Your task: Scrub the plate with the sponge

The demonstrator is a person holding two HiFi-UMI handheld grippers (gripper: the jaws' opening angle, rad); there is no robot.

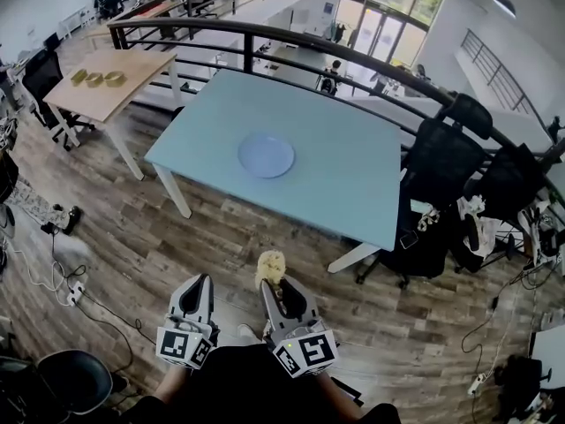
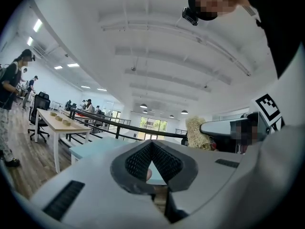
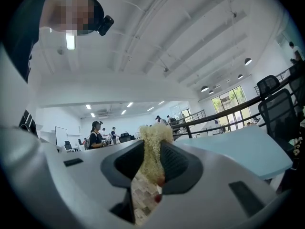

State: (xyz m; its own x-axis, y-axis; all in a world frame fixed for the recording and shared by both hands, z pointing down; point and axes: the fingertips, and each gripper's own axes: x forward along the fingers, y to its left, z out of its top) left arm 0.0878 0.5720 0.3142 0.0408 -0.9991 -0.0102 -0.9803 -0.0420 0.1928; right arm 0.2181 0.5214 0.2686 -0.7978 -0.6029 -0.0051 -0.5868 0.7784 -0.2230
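Note:
A pale blue plate (image 1: pixel 266 155) lies in the middle of the light blue table (image 1: pixel 353 184), far ahead of both grippers. My right gripper (image 1: pixel 272 283) is held close to my body over the wooden floor, shut on a yellowish sponge (image 1: pixel 270 265) that sticks out past its tips. The right gripper view shows the sponge (image 3: pixel 152 149) pinched between the jaws. My left gripper (image 1: pixel 196 288) hangs beside it, jaws closed with nothing in them; the sponge (image 2: pixel 196 133) appears at its right.
A wooden table (image 1: pixel 110 78) with small yellow items stands at the back left. A black railing (image 1: pixel 291 38) runs behind the blue table. Black office chairs (image 1: pixel 459 166) crowd its right side. Cables and a power strip (image 1: pixel 72 291) lie on the floor at left.

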